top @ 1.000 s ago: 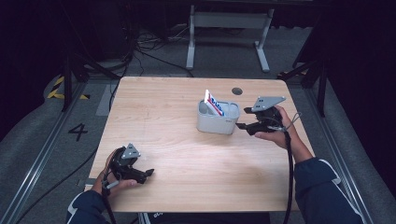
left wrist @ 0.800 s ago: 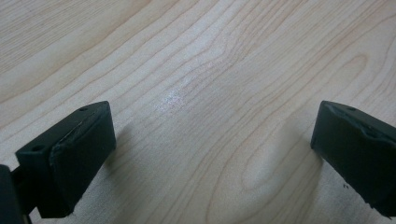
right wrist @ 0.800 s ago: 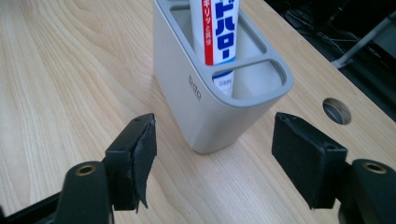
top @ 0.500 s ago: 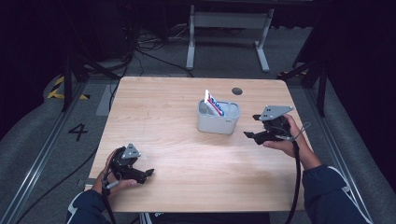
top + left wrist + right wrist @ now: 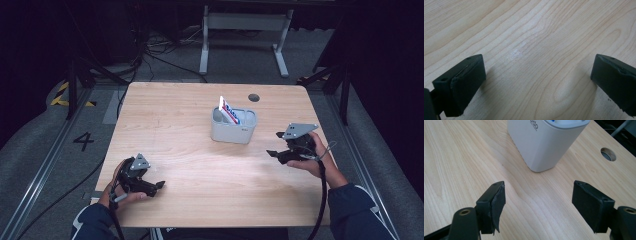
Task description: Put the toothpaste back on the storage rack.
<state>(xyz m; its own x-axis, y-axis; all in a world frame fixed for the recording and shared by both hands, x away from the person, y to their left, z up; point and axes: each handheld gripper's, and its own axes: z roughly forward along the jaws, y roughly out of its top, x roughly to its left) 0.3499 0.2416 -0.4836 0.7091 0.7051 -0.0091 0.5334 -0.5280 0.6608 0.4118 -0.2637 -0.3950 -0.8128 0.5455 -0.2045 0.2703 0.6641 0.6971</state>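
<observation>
Toothpaste tube (image 5: pixel 227 110) leans up-left in the grey holder (image 5: pixel 233 131), long axis steep.

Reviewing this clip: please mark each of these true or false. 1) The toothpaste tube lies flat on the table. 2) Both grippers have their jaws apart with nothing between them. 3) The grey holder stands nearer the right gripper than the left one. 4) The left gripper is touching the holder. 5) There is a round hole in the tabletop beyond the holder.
1) False: the toothpaste tube stands tilted inside the grey holder.
2) True: the left gripper and the right gripper both have open jaws over bare wood.
3) True.
4) False: the left gripper sits near the table's front left corner, well apart from the holder.
5) True: the round hole is behind the holder.
</observation>
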